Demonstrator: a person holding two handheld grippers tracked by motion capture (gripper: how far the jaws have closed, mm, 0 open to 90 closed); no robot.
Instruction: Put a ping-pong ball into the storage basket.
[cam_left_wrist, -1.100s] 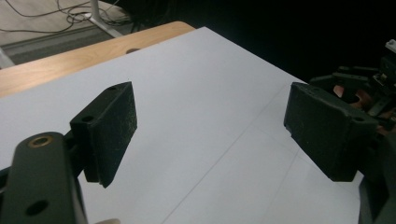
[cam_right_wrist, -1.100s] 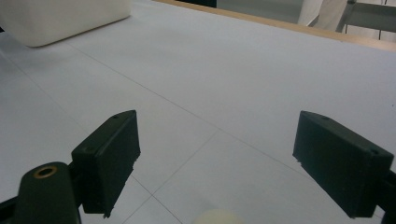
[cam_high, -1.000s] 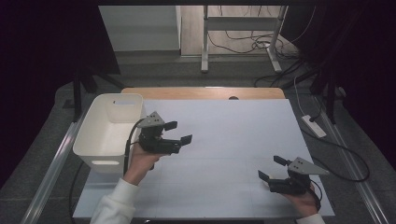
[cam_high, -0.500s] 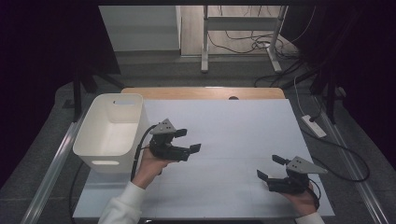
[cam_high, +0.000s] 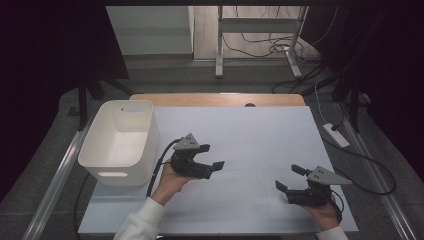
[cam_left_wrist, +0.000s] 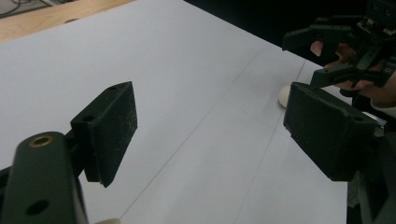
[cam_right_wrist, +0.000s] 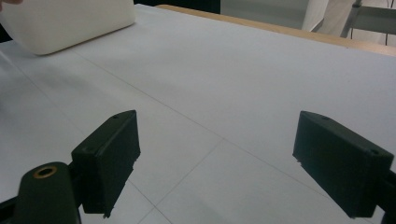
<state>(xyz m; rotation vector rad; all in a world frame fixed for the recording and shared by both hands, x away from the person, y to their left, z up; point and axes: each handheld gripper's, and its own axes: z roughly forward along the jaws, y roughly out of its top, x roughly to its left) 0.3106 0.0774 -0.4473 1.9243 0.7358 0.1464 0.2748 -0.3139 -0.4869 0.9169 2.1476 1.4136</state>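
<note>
White tabletop (cam_high: 250, 135), bin (cam_high: 120, 142) at left. We hover our left gripper (cam_high: 212, 157) just right of it, right gripper (cam_high: 289, 178) near right, both spread wide and empty; next, choose something to grasp.

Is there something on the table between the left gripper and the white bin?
Nothing visible. Bare table lies between the left gripper and the white bin, crossed only by the gripper's own cable. The open jaws point away from the bin.
</note>
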